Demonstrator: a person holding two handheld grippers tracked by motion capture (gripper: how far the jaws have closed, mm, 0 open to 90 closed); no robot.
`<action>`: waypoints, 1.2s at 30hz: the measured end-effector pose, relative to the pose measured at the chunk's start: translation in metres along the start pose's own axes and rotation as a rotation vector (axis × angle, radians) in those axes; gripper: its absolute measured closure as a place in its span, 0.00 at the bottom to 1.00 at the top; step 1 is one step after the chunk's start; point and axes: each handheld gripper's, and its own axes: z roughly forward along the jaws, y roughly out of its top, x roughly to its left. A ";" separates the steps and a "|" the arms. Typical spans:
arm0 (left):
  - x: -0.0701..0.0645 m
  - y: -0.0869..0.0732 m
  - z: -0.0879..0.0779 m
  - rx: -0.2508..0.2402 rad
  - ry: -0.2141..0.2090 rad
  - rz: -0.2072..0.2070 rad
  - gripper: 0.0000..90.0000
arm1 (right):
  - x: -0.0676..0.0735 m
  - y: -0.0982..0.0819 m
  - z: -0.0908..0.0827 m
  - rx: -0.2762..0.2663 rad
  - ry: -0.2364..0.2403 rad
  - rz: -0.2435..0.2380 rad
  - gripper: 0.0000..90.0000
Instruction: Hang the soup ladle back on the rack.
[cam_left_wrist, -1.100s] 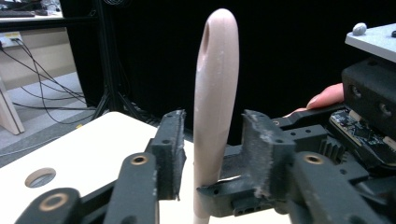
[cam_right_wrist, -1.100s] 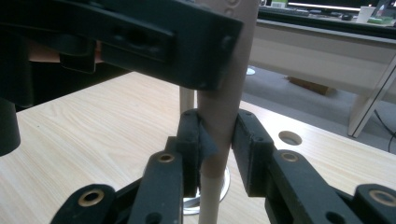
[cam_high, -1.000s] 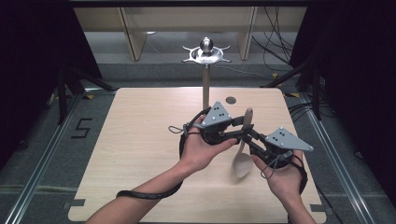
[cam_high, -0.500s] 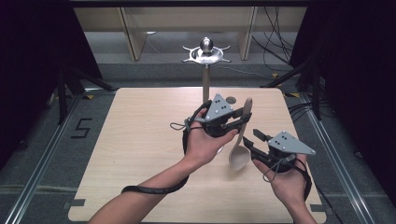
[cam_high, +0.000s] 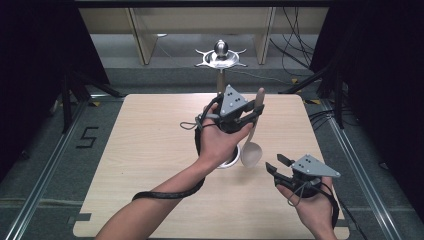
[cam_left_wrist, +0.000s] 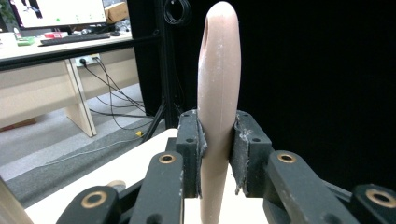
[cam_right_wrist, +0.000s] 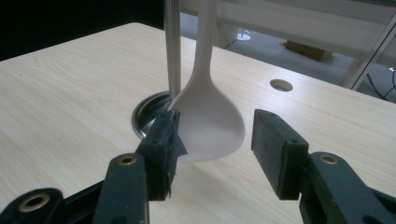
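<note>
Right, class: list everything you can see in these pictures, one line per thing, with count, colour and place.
Spoon: one, pale beige, held upright above the table, bowl down.
Table: one, light wood, centre.
Stand: one, silver metal, pole up to a ring-shaped top with a ball; round base on the table behind the spoon.
Floor marking: one black "5", left of the table.
Left gripper: one, black, shut on the spoon's handle.
Right gripper: one, black, jaws just opening, apart from the spoon's bowl.
</note>
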 end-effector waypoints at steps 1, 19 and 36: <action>0.002 0.003 0.000 -0.003 0.006 0.000 0.82 | 0.003 -0.001 -0.001 0.024 0.008 0.052 0.57; 0.001 0.035 -0.003 -0.026 0.088 -0.017 0.82 | 0.000 -0.005 0.004 0.027 0.003 0.028 0.57; 0.008 0.043 -0.006 -0.017 0.146 -0.027 0.82 | -0.002 -0.005 0.004 0.030 -0.001 0.035 0.57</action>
